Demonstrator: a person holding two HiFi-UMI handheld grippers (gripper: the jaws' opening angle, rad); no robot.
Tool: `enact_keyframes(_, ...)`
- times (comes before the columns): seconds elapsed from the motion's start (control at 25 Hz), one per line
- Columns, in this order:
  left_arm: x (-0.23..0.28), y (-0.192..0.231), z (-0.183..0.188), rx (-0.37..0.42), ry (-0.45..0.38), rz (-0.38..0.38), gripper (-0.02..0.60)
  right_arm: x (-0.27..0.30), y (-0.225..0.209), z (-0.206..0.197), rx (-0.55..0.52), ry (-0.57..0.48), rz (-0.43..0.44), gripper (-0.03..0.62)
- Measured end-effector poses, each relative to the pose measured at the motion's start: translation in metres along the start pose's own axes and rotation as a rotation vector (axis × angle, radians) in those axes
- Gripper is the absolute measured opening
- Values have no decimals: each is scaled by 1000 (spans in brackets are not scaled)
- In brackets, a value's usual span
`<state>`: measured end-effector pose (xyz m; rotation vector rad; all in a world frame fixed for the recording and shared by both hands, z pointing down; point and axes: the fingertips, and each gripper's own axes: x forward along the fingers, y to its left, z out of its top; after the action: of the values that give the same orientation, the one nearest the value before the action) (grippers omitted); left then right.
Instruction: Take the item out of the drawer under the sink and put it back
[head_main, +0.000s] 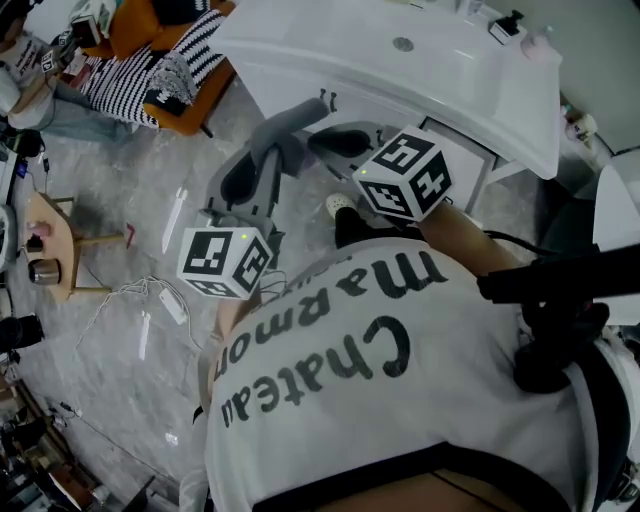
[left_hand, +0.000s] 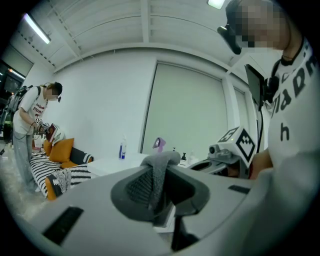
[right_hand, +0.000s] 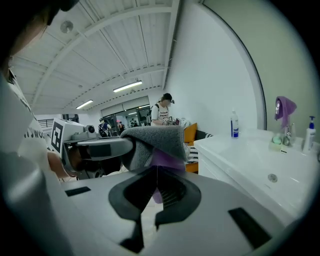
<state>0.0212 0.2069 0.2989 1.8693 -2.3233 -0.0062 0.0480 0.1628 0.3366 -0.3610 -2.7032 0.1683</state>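
Cloth (left_hand: 160, 162), grey, in the left gripper view: it stands on edge between the jaws of your left claw (left_hand: 154, 192), which are drawn in close and pinch it. It runs up out of the jaws, folds over at the top and heads right toward your right claw (left_hand: 200, 166).

Right gripper view: your right claw's jaws are closed on the cloth's other end, with a purple face showing just under the grey. From there the cloth reaches left to your left claw, so its long axis lies claw to claw, about level. White sink desk (right_hand: 250, 165) at right, a bottle (right_hand: 234, 125) upright on it.

Head view: both claws are held out before your white shirt (head_main: 400, 420), above the marble floor (head_main: 110, 180) and beside the sink desk, tips close together. Grey cloth cannot be told from the grey claw bodies here.
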Motion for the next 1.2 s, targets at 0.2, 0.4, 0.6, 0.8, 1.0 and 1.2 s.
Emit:
enact_keyframes(0.2,41,29,6,-4,8,2,58,29,-39,18,-16,11,18,12)
enact_keyframes(0.4,89,65,26,16,2,3,58,53,-100,50,24,-25,-3,12)
enact_keyframes(0.6,134,94,37,15,5,2,58,71,-156,68,66,-33,-25,12)
enact_keyframes(0.8,176,107,35,18,29,-13,58,79,-207,69,112,-40,-53,12)
enact_keyframes(1.0,215,120,29,24,62,-7,58,87,-248,66,164,-59,-59,12)
enact_keyframes(1.2,246,124,16,5,94,-36,58,93,-281,56,234,-82,-61,12)
